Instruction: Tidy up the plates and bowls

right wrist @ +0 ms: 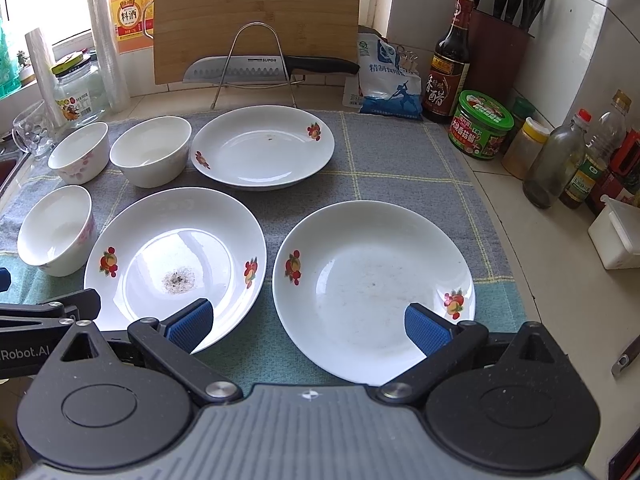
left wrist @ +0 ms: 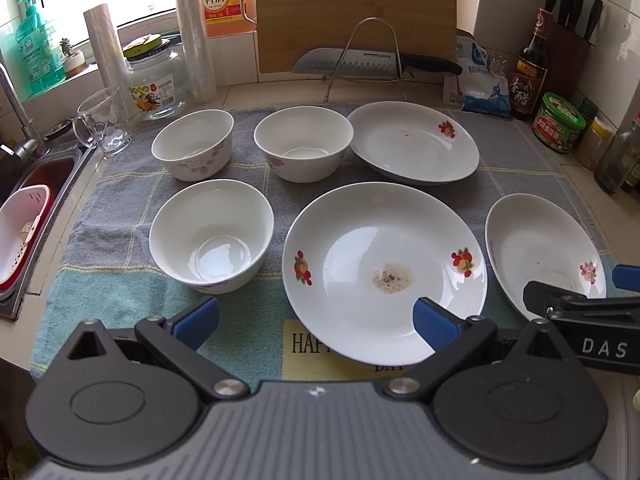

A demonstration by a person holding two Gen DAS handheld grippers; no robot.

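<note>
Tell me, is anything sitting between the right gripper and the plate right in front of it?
Nothing visible. The right gripper is open over the near rim of the right-hand plate, which is empty apart from faint specks.

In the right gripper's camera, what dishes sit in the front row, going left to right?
Small white bowl with pink flowers → white plate with a dark speckled stain → white plate with red fruit prints.

Dishware and surrounding items on the kitchen counter, by count.
Three white plates: far (right wrist: 262, 147), middle (right wrist: 176, 264), right (right wrist: 372, 290). Three white bowls: far left (left wrist: 193, 144), far centre (left wrist: 303, 142), near (left wrist: 211, 235). One checked towel (right wrist: 384, 168), one cutting board (right wrist: 256, 16), one knife (right wrist: 272, 67), one glass mug (left wrist: 102, 122), two grippers, left (left wrist: 316, 318) and right (right wrist: 308, 326).
</note>
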